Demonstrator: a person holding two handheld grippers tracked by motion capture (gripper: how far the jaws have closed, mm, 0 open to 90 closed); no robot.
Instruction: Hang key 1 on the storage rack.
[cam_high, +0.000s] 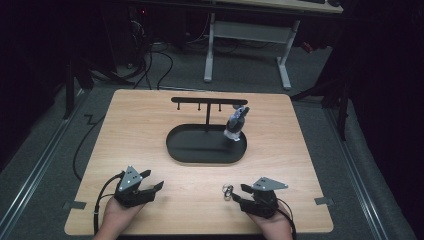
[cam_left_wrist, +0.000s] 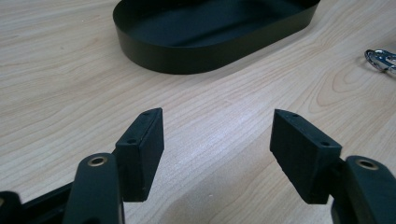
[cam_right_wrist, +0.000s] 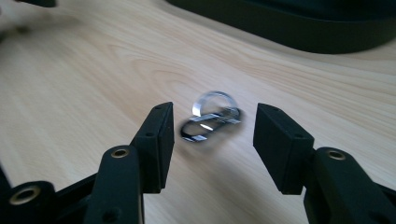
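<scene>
The right tool (cam_right_wrist: 212, 128) rested low on the bench (cam_high: 150, 125), jaws apart, with the metal clip (cam_right_wrist: 211, 122) lying flat on the wood between them, touched by neither. From above, the clip (cam_high: 227, 191) lay near the front edge, just left of the right tool (cam_high: 239, 194) and well in front of the black tray (cam_high: 185, 150). A stand (cam_high: 208, 111) with a hook bar rose from the tray, and a small grey figure (cam_high: 236, 125) stood at the tray's right end. The left tool (cam_left_wrist: 217, 140) sat on bare wood to the front left, jaws spread wide and holding nothing, pointed toward the tray (cam_left_wrist: 187, 51).
</scene>
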